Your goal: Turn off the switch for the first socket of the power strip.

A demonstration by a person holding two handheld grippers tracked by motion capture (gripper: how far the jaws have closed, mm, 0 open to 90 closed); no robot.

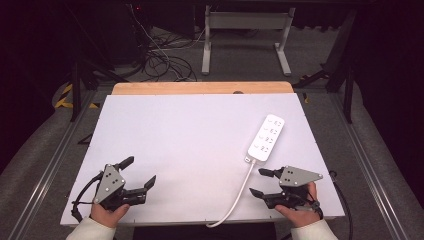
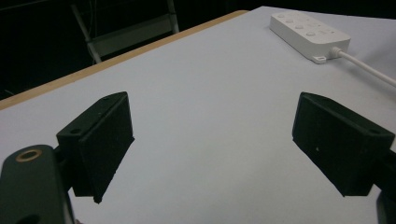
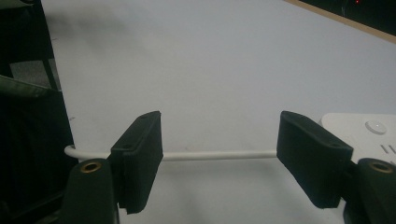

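Work is barely starting: the power strip (image 1: 266, 138) is lying untouched on the surface (image 1: 190, 150), right tool (image 1: 261, 182) gaping beside its cord (image 1: 240, 192), left tool (image 1: 138, 171) waiting open, well apart.

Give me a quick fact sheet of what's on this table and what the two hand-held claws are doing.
surface: white table top with a wooden far edge
main thing: white power strip, lying flat on the right side
cord: white cable running from the strip off the near edge
left gripper: open, holding nothing, over bare table
right gripper: open, jaws standing either side of the cable, not gripping it
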